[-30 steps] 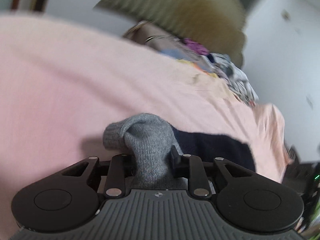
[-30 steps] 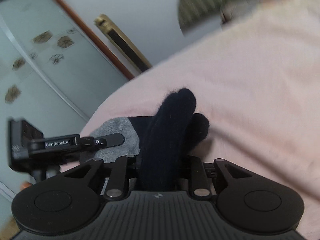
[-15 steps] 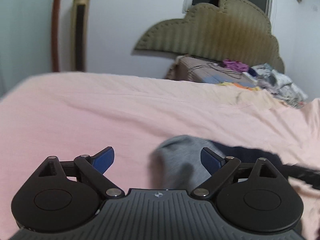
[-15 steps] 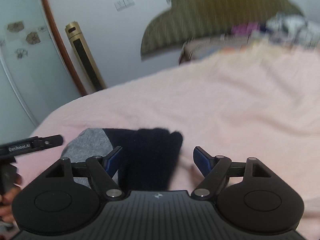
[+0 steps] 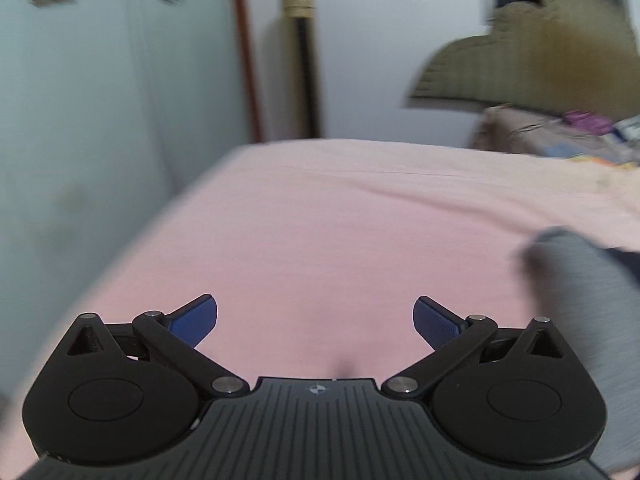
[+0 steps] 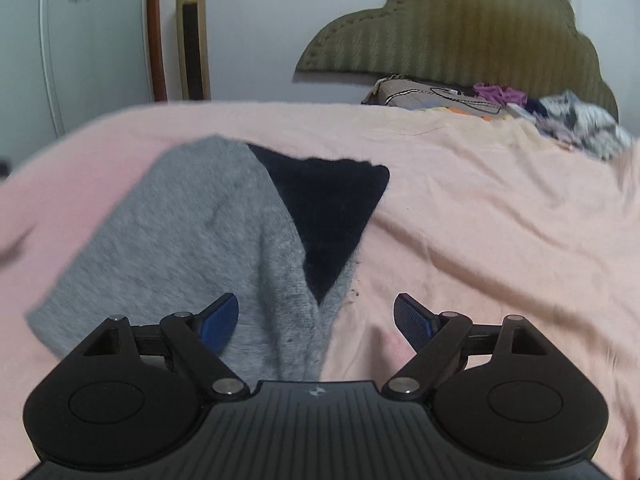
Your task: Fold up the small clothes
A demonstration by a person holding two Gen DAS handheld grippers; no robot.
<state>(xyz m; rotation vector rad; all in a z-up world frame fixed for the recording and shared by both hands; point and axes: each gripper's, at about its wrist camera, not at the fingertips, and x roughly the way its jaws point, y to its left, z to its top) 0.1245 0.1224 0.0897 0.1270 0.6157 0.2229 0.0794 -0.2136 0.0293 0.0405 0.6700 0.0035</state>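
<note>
Nowhere any readable writing; only a small star-like mark on each gripper body. Lay flat on the pink sheet: grey-and-navy knit, folded, long axis running from just ahead of the right gripper up and away toward the headboard, navy part on the far right, tapering to a point toward the camera. Right jaws wide and opening, near grey edge below and between them, pads clear of it. Left gripper opening too, wide, only bare sheet between; knit blurred at that view's right edge. Clothes pile by the headboard.
</note>
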